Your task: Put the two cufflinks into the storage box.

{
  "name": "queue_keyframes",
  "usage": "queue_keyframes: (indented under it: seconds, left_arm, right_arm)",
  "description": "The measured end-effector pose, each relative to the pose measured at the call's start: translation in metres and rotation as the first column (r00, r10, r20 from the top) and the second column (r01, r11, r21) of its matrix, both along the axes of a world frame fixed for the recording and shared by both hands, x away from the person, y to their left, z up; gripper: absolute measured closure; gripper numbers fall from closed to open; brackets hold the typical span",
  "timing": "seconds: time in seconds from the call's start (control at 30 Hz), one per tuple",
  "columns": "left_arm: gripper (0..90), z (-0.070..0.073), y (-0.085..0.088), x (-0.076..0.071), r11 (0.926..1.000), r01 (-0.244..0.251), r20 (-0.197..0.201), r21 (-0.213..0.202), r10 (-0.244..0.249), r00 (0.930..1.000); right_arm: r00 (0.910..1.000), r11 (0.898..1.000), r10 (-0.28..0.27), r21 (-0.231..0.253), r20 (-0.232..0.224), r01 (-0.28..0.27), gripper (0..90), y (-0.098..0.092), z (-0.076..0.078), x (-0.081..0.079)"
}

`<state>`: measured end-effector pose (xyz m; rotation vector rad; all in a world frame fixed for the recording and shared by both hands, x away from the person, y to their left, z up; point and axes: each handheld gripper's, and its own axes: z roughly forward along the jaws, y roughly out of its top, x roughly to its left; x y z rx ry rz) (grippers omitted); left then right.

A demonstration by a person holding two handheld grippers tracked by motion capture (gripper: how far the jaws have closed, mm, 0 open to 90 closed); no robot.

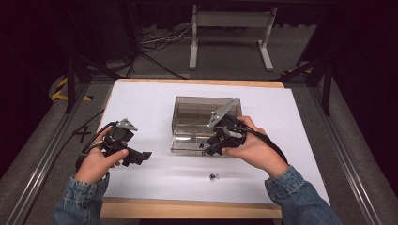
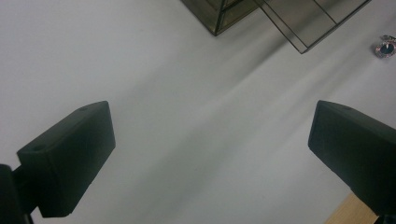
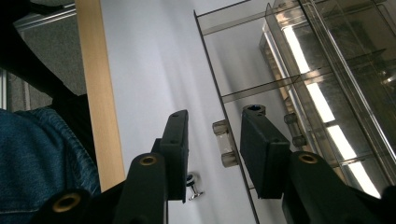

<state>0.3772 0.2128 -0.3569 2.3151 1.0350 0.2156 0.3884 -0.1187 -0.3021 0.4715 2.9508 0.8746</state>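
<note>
- Denim-sleeved forearms are reaching in over the near wooden edge of the white-covered surface point(image 1: 155, 98), one hand on each tool.
- Lying loose on the white sheet between the hands and the box is a small silvery metal pin with a dark head point(image 1: 214, 176); it looks like the next piece to be stowed.
- Left tongs point(image 1: 136, 158) are hovering low over bare sheet, well apart from the box, their blocky matte black jaws spread wide with nothing between them, seemingly waiting their turn.
- Right tongs point(image 1: 209, 147) are sitting at the near front of the smoky transparent plastic organiser box point(image 1: 206, 110), with the hand wrapped around them.
- Seen from the right gripper view, their jaws are standing partly apart on either side of the small clear cylindrical handle point(image 3: 224, 142) on the drawer front; the pads are not pressing on it, so nothing is gripped.
- That placement suggests the drawer is being worked by its handle.
- Thin glossy walls and inner dividers are catching bright strip reflections, smooth against the matte sheet.
</note>
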Motion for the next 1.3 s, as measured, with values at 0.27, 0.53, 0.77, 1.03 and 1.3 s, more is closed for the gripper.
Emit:
queue_keyframes:
  seconds: [0.27, 0.53, 0.77, 1.03, 1.3]
  left_arm:
    - [1.5, 0.001, 0.0, 0.0, 1.0, 0.001, 0.005, 0.003, -0.001, 1.0]
    - [1.5, 0.0, 0.0, 0.0, 1.0, 0.0, 0.003, 0.002, 0.0, 1.0]
    - [1.5, 0.001, 0.0, 0.0, 1.0, 0.0, 0.004, 0.002, 0.0, 1.0]
    - [1.5, 0.001, 0.0, -0.001, 1.0, -0.001, 0.007, 0.003, 0.001, 1.0]
    - [1.5, 0.0, -0.001, -0.001, 1.0, 0.002, 0.0, 0.003, -0.002, 1.0]
  right_arm:
    - [0.9996, 0.999, 0.026, 0.022, 0.008, -0.026, 62.1, -0.01, 0.001, -0.006]
    - [0.9983, 0.997, 0.056, 0.045, 0.019, -0.056, 61.9, -0.015, -0.002, -0.013]
    - [0.9978, 0.997, 0.061, 0.046, 0.024, -0.063, 62.0, -0.018, -0.007, -0.018]
    - [0.9968, 0.996, 0.075, 0.041, 0.028, -0.076, 62.0, -0.017, -0.018, -0.024]
    - [0.9957, 0.996, 0.091, 0.007, 0.013, -0.091, 60.8, -0.014, -0.038, -0.028]
